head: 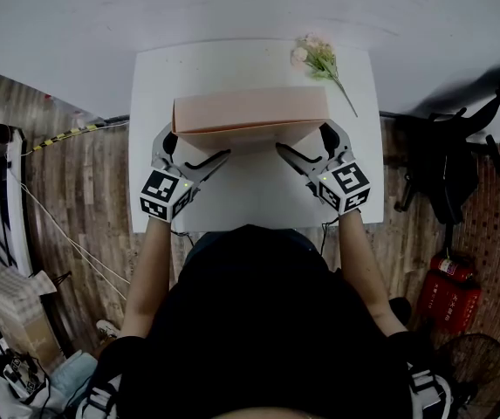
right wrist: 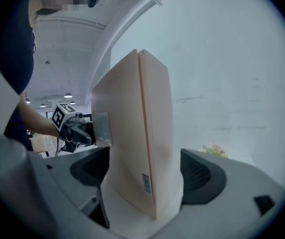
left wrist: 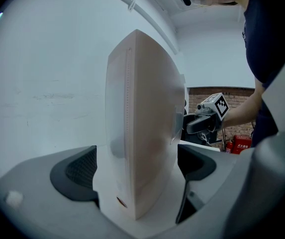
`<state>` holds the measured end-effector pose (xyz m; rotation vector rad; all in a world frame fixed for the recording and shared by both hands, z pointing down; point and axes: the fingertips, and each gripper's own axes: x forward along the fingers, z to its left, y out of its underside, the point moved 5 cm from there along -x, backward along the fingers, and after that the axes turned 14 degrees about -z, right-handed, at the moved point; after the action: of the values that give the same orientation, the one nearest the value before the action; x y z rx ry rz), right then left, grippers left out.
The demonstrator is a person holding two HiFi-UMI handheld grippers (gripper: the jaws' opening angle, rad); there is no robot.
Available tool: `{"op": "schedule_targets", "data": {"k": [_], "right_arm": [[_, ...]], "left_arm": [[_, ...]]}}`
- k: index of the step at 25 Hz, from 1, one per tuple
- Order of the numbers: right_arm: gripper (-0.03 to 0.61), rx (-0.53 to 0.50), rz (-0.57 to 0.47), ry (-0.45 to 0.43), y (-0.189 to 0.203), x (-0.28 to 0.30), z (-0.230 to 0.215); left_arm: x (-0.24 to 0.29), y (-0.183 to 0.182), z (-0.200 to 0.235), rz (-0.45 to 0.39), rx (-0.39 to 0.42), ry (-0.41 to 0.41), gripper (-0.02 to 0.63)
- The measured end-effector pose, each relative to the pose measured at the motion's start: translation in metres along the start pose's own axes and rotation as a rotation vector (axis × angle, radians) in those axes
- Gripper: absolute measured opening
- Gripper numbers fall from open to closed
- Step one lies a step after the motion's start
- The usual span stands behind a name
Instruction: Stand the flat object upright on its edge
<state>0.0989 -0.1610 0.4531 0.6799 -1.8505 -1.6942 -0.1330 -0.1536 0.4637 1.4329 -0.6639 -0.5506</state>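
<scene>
While looking steeply down over the white table (head: 258, 203), finding its far rim lying against the pale wall, its two side rims dropping to plank floor, its near rim meeting the person's dark torso; finding a broad bare band of tabletop between torso and load, and a narrower band behind it toward the wall; finding only slim margins of tabletop outside each gripper before the side rims.

Finding the pink box (head: 250, 112) standing on one long edge across the table, lengthwise left to right, somewhat nearer the wall, clear of every rim; showing from above its narrow top face and a sliver of the shaded front face; showing end-on in both gripper views as a tall flat slab rising upright from the white top, pale peach, with a seam running up the end.

Straddling the box's left end with the left gripper (head: 199, 145), holding its dark ribbed pads (left wrist: 77, 176) apart, white tabletop showing on either side of the slab, so not clamping; doing likewise at the right end with the right gripper (head: 304, 138), pads (right wrist: 202, 178) spread wide of both faces.

Finding a small flower sprig (head: 318, 59) lying near the far right corner, just behind the box's right end; finding a clear tape tab (right wrist: 101, 128) on the front face, and a tiny label (right wrist: 145, 183) low on the right end.
</scene>
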Motion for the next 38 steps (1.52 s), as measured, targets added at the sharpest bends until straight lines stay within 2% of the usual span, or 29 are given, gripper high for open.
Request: {"op": "schedule_targets", "data": {"k": [7,12,16,17,18,19,20,21,24,31,36,38], "right_arm": [[0.403,-0.038,-0.018,0.043,-0.011,-0.007,0.002],[0.403,-0.072,-0.055,0.131,-0.030,-0.026,0.004],[0.400,-0.108,-0.089,0.170,-0.055,-0.045,0.015],[0.376,-0.123,-0.106,0.183,-0.063,-0.049,0.019],[0.259,-0.138,-0.130,0.202,-0.073,-0.054,0.021],[0.135,-0.150,-0.154,0.222,-0.084,-0.058,0.023],[0.104,-0.157,-0.177,0.236,-0.094,-0.062,0.024],[0.095,-0.164,-0.196,0.244,-0.104,-0.064,0.025],[0.061,-0.200,-0.222,0.265,-0.131,-0.064,0.028],[0.012,-0.224,-0.274,0.309,-0.193,-0.044,0.032],[0.012,-0.262,-0.371,0.335,-0.244,-0.028,0.024],[0.012,-0.266,-0.392,0.344,-0.258,-0.027,0.020]], "left_arm": [[-0.008,-0.011,-0.004,-0.031,0.000,-0.056,0.491],[-0.032,-0.034,-0.012,-0.066,-0.033,-0.171,0.489],[-0.053,-0.057,-0.022,-0.056,-0.018,-0.281,0.486],[-0.059,-0.067,-0.024,-0.066,-0.009,-0.313,0.482],[-0.064,-0.078,-0.026,-0.084,0.003,-0.344,0.452],[-0.070,-0.090,-0.028,-0.110,0.017,-0.375,0.367],[-0.074,-0.102,-0.030,-0.139,0.030,-0.406,0.235],[-0.078,-0.115,-0.032,-0.164,0.041,-0.434,0.147],[-0.079,-0.146,-0.036,-0.187,0.061,-0.492,0.027],[-0.061,-0.196,-0.038,-0.240,0.093,-0.536,0.011],[-0.035,-0.253,-0.034,-0.332,0.216,-0.515,0.011],[-0.032,-0.272,-0.036,-0.373,0.242,-0.532,0.011]]}}
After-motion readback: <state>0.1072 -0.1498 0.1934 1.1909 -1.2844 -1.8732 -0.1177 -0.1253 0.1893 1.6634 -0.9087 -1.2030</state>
